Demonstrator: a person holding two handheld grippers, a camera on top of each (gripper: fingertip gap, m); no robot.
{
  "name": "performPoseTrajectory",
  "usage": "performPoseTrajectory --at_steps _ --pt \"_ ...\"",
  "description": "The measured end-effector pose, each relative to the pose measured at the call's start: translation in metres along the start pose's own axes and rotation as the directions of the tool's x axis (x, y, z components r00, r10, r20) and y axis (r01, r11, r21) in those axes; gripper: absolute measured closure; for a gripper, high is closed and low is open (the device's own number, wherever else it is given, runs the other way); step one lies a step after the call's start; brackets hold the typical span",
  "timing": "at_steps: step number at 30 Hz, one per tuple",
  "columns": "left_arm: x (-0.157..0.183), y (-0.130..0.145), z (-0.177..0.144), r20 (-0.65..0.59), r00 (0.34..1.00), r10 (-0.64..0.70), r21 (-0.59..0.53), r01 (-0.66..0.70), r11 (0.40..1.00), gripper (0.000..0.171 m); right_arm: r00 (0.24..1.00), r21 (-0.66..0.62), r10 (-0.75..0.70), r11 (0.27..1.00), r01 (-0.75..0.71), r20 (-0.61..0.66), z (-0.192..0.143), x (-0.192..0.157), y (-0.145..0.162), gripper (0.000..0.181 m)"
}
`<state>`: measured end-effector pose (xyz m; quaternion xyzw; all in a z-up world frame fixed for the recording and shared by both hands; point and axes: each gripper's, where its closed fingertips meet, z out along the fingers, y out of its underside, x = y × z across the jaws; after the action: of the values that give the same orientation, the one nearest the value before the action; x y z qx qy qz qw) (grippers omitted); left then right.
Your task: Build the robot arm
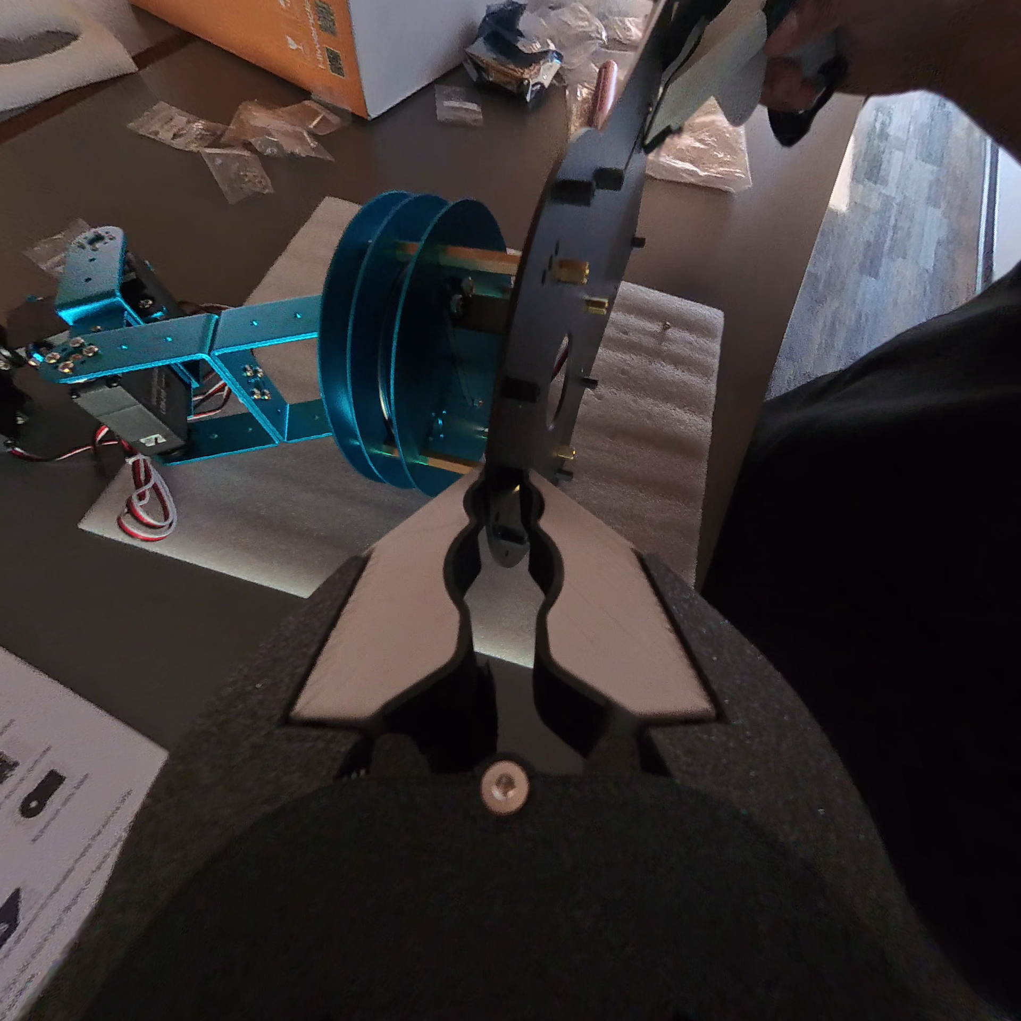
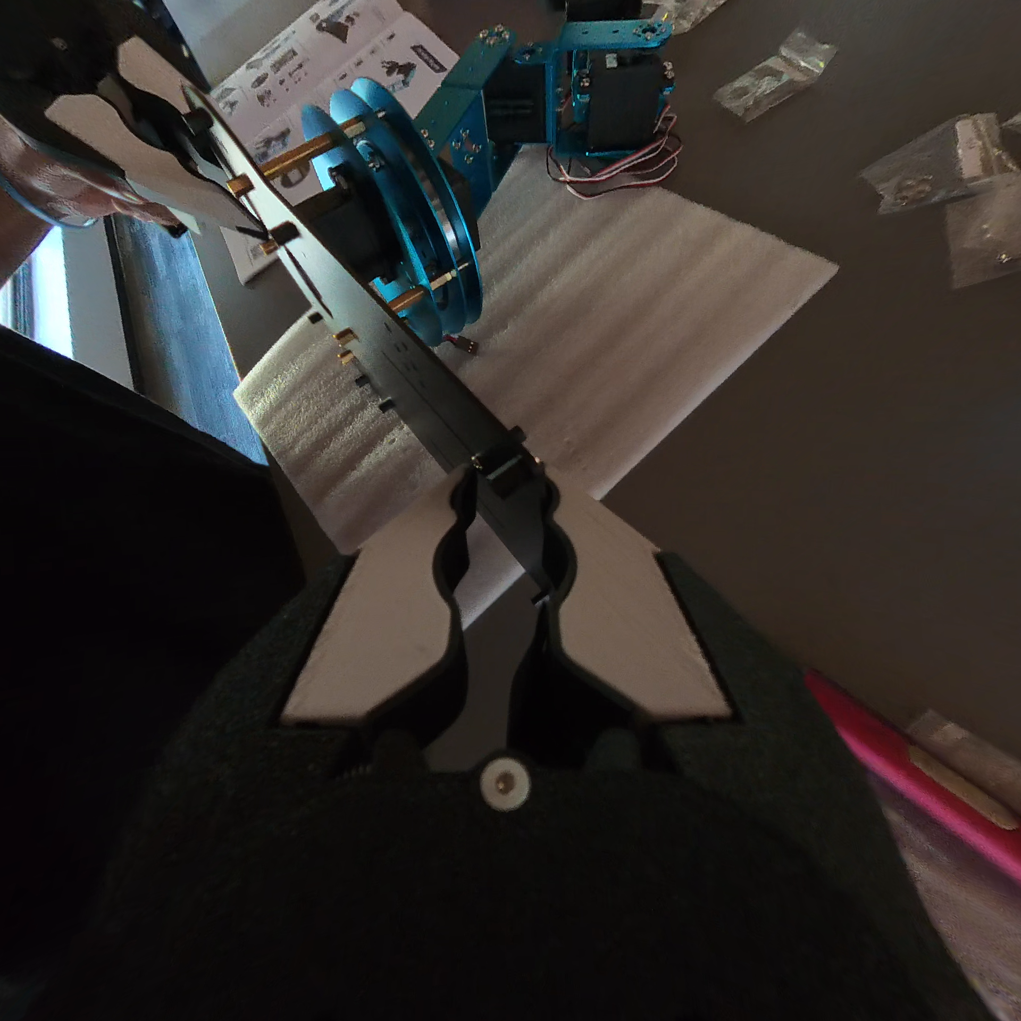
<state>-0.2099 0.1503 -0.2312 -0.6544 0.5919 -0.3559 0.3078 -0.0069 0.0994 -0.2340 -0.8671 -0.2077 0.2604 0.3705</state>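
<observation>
Bench (image 1: 166, 580): dark top; carries everything below.
Foam sheet (image 1: 652, 387): white, lies flat on the bench under the assembly.
Box (image 1: 309, 50): orange and white, far edge of the bench, well apart from both grippers.
Robot-arm assembly (image 1: 166, 353): blue metal brackets with black servos and red-white-black wires; extends sideways, away from the base plate.
Blue discs (image 1: 409, 337): stacked, joined to the base plate by brass standoffs.
Base plate (image 1: 574, 309): black, round at one end with a long tail, standing on edge; long axis runs from one gripper to the other.
Left gripper (image 1: 505, 516): closed down on the rounded end of the base plate, plate edge between the fingers.
Right gripper (image 2: 511, 530): clamped on the tail end of the base plate; neither is nearer, each has one end.
Instruction sheet (image 2: 309, 94): printed, beyond the discs.
Parts bags (image 1: 243, 138): clear, scattered near the box.
</observation>
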Motion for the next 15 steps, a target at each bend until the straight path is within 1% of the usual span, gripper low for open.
performPoseTrajectory --at_steps 3,6,9,12,15 --pt "-0.002 -0.002 -0.007 -0.026 1.0 0.009 -0.001 -0.009 1.0 0.163 1.0 0.027 0.007 1.0 -0.007 0.017 0.001 -0.009 0.0 0.164" --pt "-0.006 -0.009 -0.016 -0.06 0.998 0.011 0.019 -0.01 1.0 0.163 0.997 0.069 0.022 0.997 -0.028 0.079 -0.003 -0.019 -0.007 0.168" --pt "-0.013 -0.01 -0.029 -0.081 0.995 0.053 -0.014 -0.055 0.998 0.161 0.988 0.087 -0.027 0.996 0.013 0.155 -0.004 -0.043 -0.014 0.174" --pt "-0.02 -0.001 -0.043 -0.093 0.993 0.07 -0.044 -0.074 0.996 0.16 0.977 0.077 -0.062 0.996 0.047 0.205 0.008 -0.068 -0.01 0.178" --pt "-0.023 0.016 -0.05 -0.097 0.992 0.082 -0.088 -0.091 0.992 0.16 0.973 0.047 -0.072 0.997 0.063 0.221 0.022 -0.084 0.0 0.18"
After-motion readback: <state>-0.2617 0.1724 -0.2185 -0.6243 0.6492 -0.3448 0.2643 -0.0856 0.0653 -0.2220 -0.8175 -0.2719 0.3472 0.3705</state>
